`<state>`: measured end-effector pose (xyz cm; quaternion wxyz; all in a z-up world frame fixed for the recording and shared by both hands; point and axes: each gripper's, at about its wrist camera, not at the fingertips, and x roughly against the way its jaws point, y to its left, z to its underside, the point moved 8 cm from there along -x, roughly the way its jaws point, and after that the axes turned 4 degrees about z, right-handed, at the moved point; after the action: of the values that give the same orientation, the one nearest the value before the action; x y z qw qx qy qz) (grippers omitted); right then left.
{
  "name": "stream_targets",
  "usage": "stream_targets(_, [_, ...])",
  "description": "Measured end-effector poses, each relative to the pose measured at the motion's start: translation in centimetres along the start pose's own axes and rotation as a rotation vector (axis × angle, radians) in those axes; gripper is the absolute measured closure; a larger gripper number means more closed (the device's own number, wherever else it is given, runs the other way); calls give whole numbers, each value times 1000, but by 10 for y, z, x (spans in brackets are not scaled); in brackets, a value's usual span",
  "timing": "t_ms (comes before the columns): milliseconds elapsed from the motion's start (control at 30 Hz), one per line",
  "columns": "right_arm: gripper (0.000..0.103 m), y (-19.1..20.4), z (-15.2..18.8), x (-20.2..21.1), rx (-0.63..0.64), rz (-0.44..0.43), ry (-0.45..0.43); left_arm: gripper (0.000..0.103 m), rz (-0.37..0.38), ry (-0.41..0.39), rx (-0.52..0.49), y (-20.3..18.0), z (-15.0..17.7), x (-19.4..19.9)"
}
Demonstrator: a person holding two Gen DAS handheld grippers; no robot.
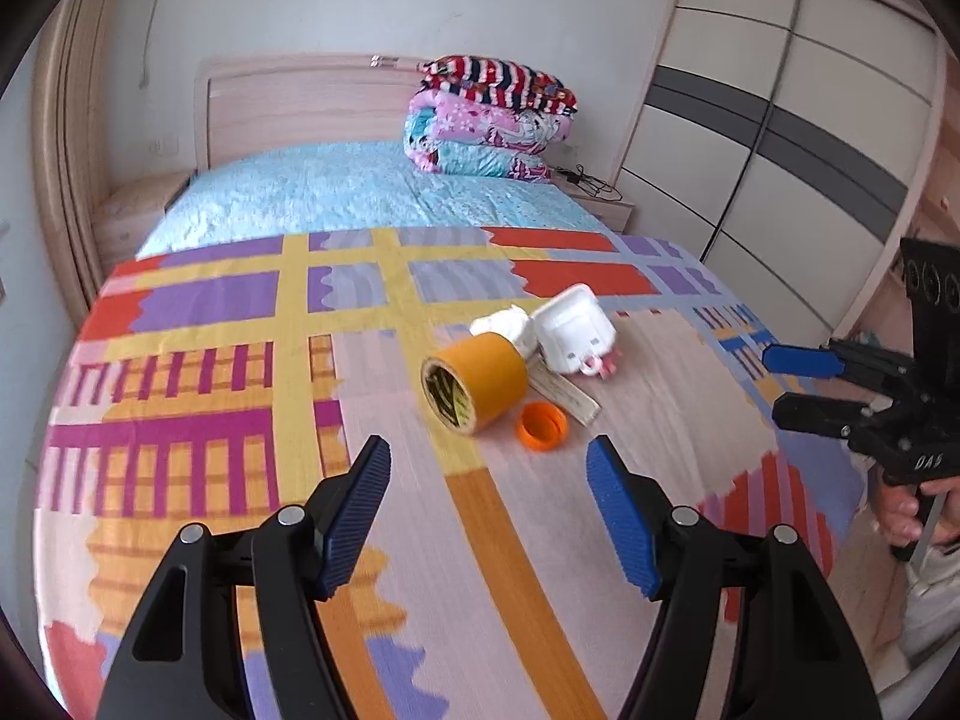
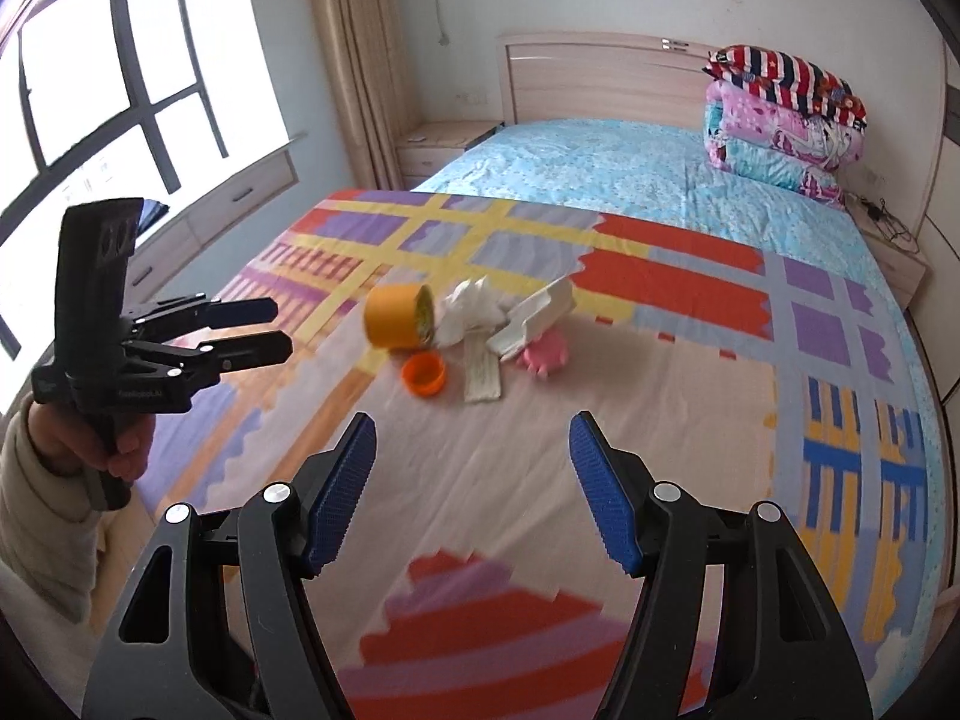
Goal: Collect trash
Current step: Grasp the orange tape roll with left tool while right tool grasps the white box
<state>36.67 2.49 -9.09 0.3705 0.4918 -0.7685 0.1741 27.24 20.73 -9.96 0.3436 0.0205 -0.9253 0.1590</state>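
Left wrist view: nearest is the left gripper (image 1: pixel 489 468), jaws spread with nothing between them, poised over the patterned sheet (image 1: pixel 210 420) near the foot edge of the bed. The right gripper (image 2: pixel 471 450) is likewise spread and empty, level with it toward the bed's right edge.

Just beyond both lies the trash, clustered mid-sheet. First comes an orange cap (image 1: pixel 543 426), small, rigid and light; pinching across its rim should hold it. Touching it to the left is a yellow tape roll (image 1: pixel 474 381) on its side, stiff but rounded and likely to roll, so gripping through the core wall looks safest. Behind sit a flat paper strip (image 2: pixel 480 369), thin and hard to lift off cloth, crumpled white tissue (image 2: pixel 474 306), soft and easily squeezed, a white foam box (image 1: pixel 576 330), light and crushable, and a small pink item (image 2: pixel 543 354).

Farthest, folded quilts (image 1: pixel 492 120) rest by the headboard.
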Motion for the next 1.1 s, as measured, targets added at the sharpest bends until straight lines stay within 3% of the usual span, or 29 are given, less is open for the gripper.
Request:
stream_targets(367, [37, -27, -36, -52, -85, -3, 29, 38, 82, 48, 90, 25, -21, -42])
stream_targets(733, [36, -41, -49, -102, -149, -4, 87, 38, 67, 75, 85, 29, -29, -71])
stream_targets(833, [37, -43, -49, -111, -171, -13, 103, 33, 79, 91, 110, 31, -27, -78])
stream_targets(933, [50, -44, -47, -118, -178, -16, 116, 33, 70, 90, 97, 29, -28, -78])
stream_targets(1000, [67, -42, -45, -123, -187, -37, 134, 33, 74, 101, 86, 25, -27, -81])
stream_targets(1100, [82, -43, -41, -128, -216, -63, 149, 37, 90, 114, 72, 20, -22, -83])
